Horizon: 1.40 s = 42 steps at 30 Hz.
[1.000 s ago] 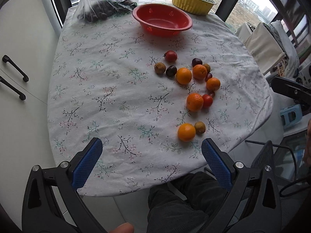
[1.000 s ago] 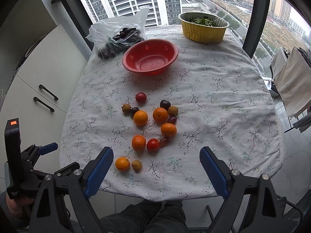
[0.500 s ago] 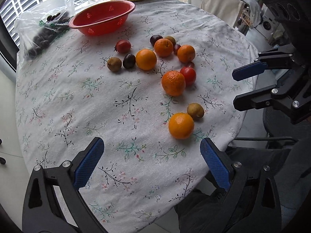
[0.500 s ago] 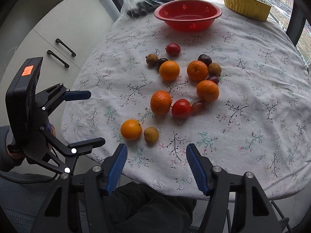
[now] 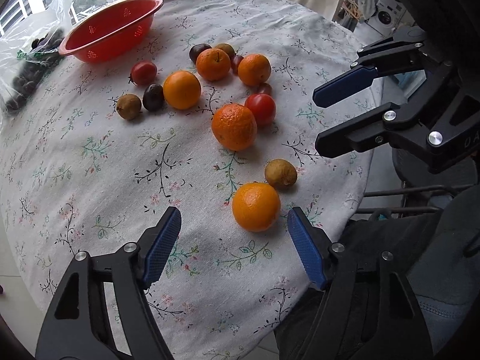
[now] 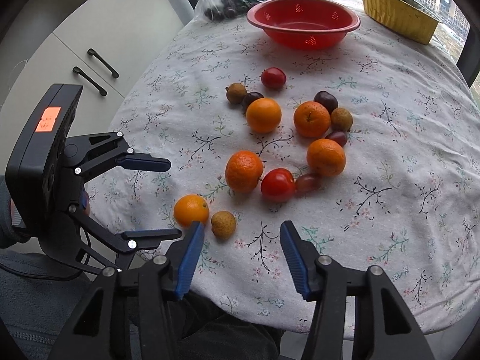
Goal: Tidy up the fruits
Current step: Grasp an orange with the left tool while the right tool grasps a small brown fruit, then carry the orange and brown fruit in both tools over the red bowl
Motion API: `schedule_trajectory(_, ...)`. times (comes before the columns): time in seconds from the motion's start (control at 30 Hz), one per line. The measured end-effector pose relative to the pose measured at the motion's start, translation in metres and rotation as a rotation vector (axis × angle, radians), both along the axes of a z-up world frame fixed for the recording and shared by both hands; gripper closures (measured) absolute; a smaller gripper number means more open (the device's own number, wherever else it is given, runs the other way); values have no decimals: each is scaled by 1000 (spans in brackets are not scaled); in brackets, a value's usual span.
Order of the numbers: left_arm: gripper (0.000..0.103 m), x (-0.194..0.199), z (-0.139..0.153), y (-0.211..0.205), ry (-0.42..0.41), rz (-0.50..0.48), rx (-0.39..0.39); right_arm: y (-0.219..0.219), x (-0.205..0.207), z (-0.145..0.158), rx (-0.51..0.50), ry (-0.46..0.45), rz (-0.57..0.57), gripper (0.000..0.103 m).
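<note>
The nearest orange, judged firm, light and rollable, is lying just ahead of the left gripper, whose empty jaws are closing. The right gripper is likewise being closed on nothing, and the orange is best gripped across its middle.

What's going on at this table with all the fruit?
A person holds a clamp-like gripper in each hand above loose fruit on a flowered tablecloth. The left gripper is closing near the nearest orange; the right gripper is closing too, empty. The red colander holds nothing yet.
</note>
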<state>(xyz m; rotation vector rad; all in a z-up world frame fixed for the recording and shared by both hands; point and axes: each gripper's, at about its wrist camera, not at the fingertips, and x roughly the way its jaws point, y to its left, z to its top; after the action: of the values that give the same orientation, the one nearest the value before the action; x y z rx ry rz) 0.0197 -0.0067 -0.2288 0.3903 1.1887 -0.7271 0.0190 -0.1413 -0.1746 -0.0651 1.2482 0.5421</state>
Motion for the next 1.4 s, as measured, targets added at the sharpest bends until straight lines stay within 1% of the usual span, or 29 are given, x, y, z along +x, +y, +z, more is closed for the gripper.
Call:
schedule_trajectory(0.07,32,1,-4,-5,7,-6,3,2,-4,-5,4,12,11,51)
schedule_trajectory(0.17,32,1,-8,-10,11,-22,12,5,-9,-10,12,19,14,52)
schedule_trajectory(0.2,36,2,-10,-12,8,-27,14,5,-10,-12,15,22,12,52)
schedule_trajectory(0.23,43,3,-11,-14,7,-29,18,5,-10,-13,15,23,10,52)
schedule_trajectory(0.27,46,3,-12,-15,13,-33,14,5,-11,-14,17,23,9,52)
schedule_trajectory(0.33,63,4,-13,-16,10,-36,13,6,-11,-15,17,23,5,52)
schedule_trajectory(0.4,69,5,-15,-18,7,-36,18,4,-10,-16,16,25,-1,52)
schedule_trajectory(0.63,70,7,-13,-6,41,20,-36,5,-9,-19,33,37,-10,52)
schedule_trajectory(0.73,70,9,-11,0,54,63,-53,7,-7,-21,49,39,-13,55)
schedule_trajectory(0.83,70,12,-4,11,75,128,-93,13,-2,-26,53,45,-11,59)
schedule_trajectory(1.03,70,7,9,28,73,201,-115,33,4,-35,-7,39,30,66)
schedule_trajectory(1.2,70,1,8,38,76,233,-119,47,4,-44,-79,27,73,73)
schedule_trajectory(1.23,70,0,8,41,76,236,-120,51,4,-47,-90,28,81,76)
schedule_trajectory(1.33,70,-2,7,47,75,247,-122,56,5,-49,-98,20,94,76)
schedule_trajectory(1.4,70,-2,7,51,75,258,-123,55,7,-49,-85,30,85,76)
